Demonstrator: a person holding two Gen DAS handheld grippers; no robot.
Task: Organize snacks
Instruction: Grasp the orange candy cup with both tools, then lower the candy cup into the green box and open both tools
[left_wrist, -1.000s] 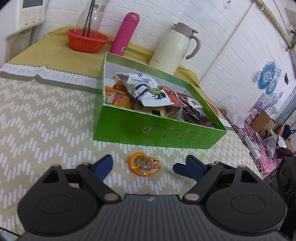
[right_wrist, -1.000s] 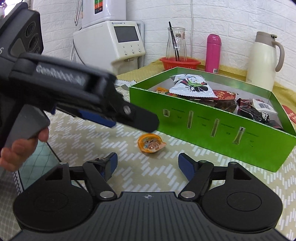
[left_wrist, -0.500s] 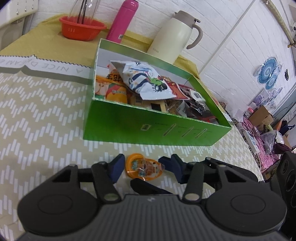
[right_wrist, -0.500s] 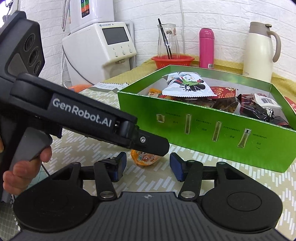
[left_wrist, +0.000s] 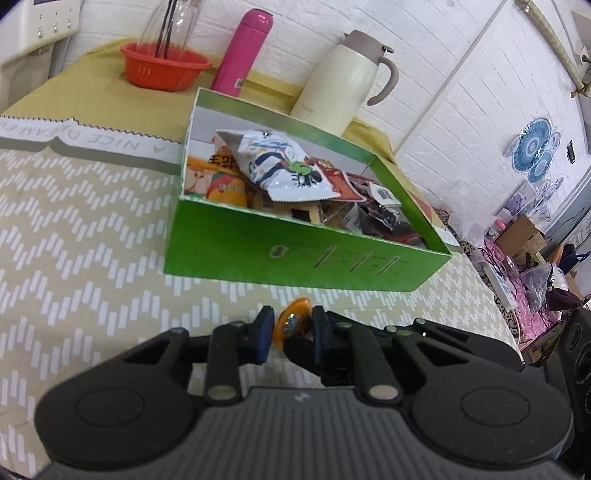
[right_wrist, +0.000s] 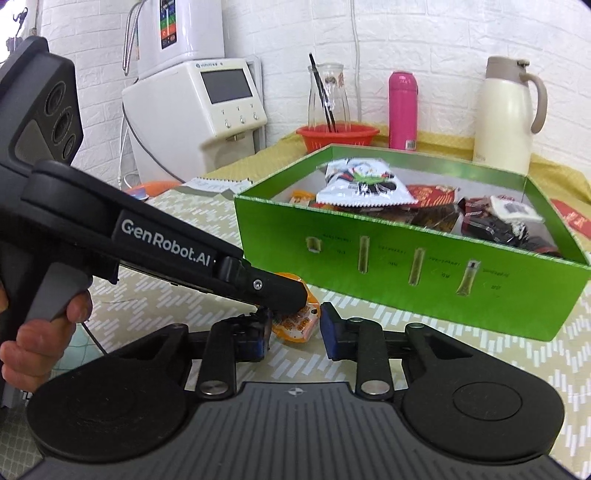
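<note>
White brick walls back a bench spread with a beige zigzag cloth, a yellow cloth under it at the far side.

The left tool points down at the cloth, its jaws closing to a narrow gap; the orange jelly cup stands tilted on edge between the blue pads, which press it from both sides. In the right wrist view the left tool reaches in from the left, a hand on its trigger, its black tip lying over the jelly cup.

The right tool sits just behind the same cup with its jaws closing too. The cup lies between them, close against the left pad; a gap shows at the right pad.

Just beyond the cup stands the green box, its near wall printed with small bottle figures. Inside it lie snack packets: a white cartoon-printed bag on top, orange packs toward its left end, red and dark wrappers toward its right end.

Past the box, along the wall, stand a cream thermos jug, a pink bottle and a red bowl holding a glass carafe with dark sticks. A white water dispenser stands at the bench's far left end.
</note>
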